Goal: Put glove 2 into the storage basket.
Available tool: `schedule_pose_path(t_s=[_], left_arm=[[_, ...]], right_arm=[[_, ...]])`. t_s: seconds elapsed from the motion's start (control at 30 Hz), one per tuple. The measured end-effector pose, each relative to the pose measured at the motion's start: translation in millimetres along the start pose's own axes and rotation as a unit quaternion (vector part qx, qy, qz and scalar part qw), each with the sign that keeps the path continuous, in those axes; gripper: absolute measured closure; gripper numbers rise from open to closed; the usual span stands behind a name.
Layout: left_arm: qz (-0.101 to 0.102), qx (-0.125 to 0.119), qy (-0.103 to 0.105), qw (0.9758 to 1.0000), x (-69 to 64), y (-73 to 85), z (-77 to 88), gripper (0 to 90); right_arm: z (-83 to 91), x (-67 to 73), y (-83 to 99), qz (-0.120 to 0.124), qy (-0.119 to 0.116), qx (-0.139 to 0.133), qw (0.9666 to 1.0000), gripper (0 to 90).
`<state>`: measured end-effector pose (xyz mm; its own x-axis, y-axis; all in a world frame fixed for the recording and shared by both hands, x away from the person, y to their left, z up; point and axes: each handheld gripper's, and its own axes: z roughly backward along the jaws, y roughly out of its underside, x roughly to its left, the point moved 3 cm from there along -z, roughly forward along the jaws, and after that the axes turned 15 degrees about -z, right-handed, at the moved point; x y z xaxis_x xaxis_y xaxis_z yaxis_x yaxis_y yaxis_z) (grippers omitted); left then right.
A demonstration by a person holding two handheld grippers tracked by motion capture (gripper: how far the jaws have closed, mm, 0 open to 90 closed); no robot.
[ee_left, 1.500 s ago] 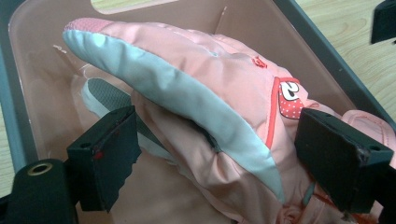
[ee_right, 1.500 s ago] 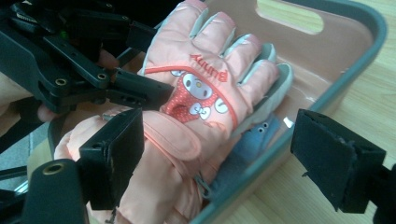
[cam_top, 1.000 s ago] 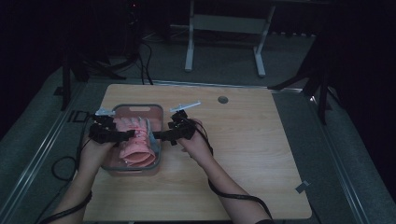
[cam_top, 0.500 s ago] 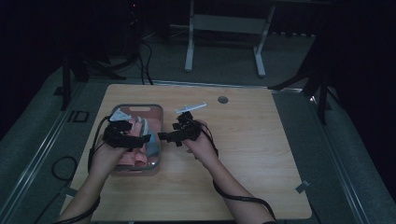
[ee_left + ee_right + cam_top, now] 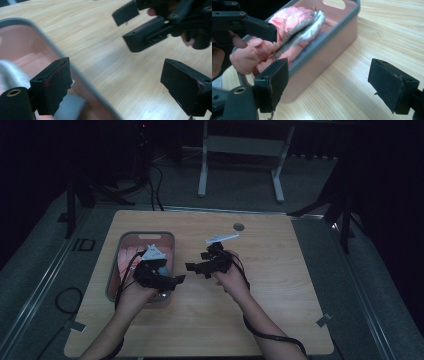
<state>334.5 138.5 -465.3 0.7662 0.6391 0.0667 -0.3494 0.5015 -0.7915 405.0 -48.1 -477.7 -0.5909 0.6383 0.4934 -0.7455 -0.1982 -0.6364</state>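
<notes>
Left tongs gape empty over the near right corner of the pink plastic bin with a grey rim, having slid rightward off the pink-and-grey gloves lying inside it. Right tongs, jaws apart and empty, have backed away right of the bin over the wooden desk.

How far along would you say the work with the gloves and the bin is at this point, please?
Done, it seems: the pink gloves lie inside the pink bin, one cuff hanging over its rim. In hand: nothing; the left tool and right tool are both open and empty over the table beside the bin. Left: perhaps tucking that cuff in.
</notes>
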Motion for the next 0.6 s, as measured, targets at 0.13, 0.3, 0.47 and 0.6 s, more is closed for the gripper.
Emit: schedule_pose_path(t_s=[0.13, 0.3, 0.47, 0.6], left_arm=[[-0.013, -0.006, 0.022, 0.9997, -16.7, -7.7, -10.3, 10.1], [-0.028, -0.008, 0.041, 0.9987, -32.5, -12.8, -20.8, 10.1], [-0.043, -0.008, 0.058, 0.9974, -47.9, -16.7, -30.1, 10.1], [-0.044, -0.012, 0.066, 0.9967, -56.8, -17.9, -36.4, 10.1]], right_arm=[[9.8, -11.4, 7.1, -0.004, 0.006, -0.003, 1.0000, 16.5], [20.0, -24.5, 15.7, -0.011, 0.012, -0.005, 0.9999, 16.1], [30.6, -38.2, 26.2, -0.015, 0.020, -0.008, 0.9996, 15.8], [35.5, -47.0, 33.1, -0.018, 0.026, -0.010, 0.9995, 15.8]])
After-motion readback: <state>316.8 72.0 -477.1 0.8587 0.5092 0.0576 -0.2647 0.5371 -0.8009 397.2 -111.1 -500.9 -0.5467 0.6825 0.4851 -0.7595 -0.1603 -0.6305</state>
